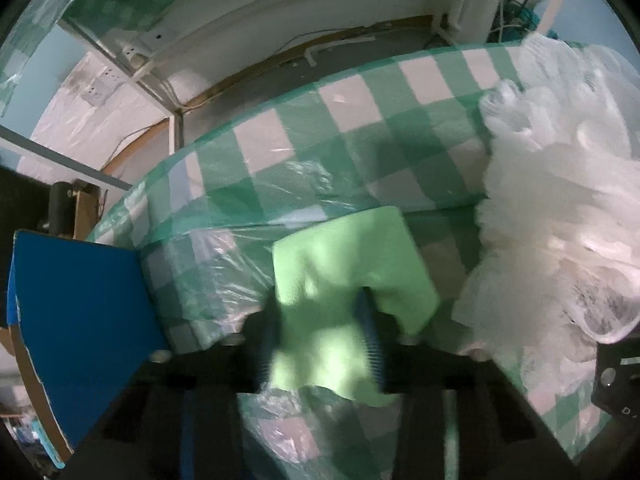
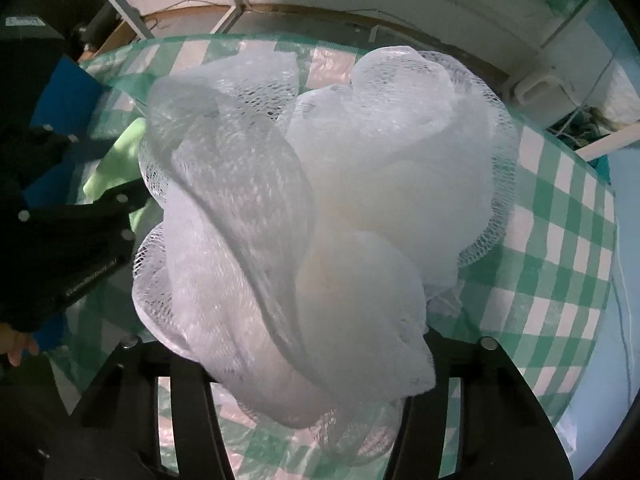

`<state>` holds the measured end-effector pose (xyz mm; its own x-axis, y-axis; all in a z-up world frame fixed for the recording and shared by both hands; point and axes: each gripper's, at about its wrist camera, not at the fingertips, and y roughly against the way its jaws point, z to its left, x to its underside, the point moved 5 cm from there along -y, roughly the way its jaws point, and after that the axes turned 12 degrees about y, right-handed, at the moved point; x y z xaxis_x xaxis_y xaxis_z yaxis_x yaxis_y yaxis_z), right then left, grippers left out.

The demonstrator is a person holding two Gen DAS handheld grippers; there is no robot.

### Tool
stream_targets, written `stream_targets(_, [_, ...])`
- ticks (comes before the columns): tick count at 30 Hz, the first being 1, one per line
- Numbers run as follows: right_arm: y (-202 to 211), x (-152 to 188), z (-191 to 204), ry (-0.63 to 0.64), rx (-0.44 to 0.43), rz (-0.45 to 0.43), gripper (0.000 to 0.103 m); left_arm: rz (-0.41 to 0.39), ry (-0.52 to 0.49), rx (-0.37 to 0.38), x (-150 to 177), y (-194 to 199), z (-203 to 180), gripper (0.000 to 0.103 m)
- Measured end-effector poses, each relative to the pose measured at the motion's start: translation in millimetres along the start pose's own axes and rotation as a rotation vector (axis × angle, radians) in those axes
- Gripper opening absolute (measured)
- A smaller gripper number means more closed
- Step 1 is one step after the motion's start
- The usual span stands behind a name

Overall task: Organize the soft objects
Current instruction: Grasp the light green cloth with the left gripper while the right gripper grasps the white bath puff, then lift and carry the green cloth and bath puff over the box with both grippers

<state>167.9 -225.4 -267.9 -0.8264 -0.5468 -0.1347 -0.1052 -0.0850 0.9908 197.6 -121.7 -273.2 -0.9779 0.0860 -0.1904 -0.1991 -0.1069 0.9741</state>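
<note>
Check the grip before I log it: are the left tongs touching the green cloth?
Touching. The left wrist view shows the left tongs pinching the green cloth, which bunches between both fingers.

White mesh bath pouf [image 2: 320, 216] seen filling centre of view, bunched between black fingers [image 2: 460, 392] of right gripper [image 2: 316, 396]; finger pads hidden by mesh, contact not discernible. Green-and-white checked tablecloth [image 2: 560, 248] under clear plastic seen beneath. Light green cloth [image 2: 116, 164] partly visible at left, behind pouf. Left gripper [image 2: 72, 232] seen at left edge, dark, over green cloth. Blue box [image 2: 68, 80] seen at upper left, on table edge.
</note>
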Motion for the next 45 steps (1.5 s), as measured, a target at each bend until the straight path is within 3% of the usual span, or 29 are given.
stream_targets(1, [2.9,0.4,1.4,-0.001,0.002,-0.007,0.05,0.003,-0.002,0.003,1.2,0.7,-1.5,0.019])
stream_targets(5, [15.3,5.9,2.9,-0.005,0.004,-0.024,0.046,-0.005,-0.017,0.006,7.2,4.9,-4.7,0.01])
stream_targets(30, [87.3,20.4,-5.0,-0.023,0.062,-0.155,0.041,-0.106,0.07,0.024,24.8,73.9,26.4,0.009])
stream_targets(40, [123.6,30.0,8.7,-0.028,0.063,-0.229,0.041,-0.164,0.13,0.017,41.7,112.9,47.0,0.009])
stream_targets(45, [136.9,18.4,27.7,-0.002,0.055,-0.269,0.041,-0.192,0.14,0.028,51.6,130.5,55.3,0.009])
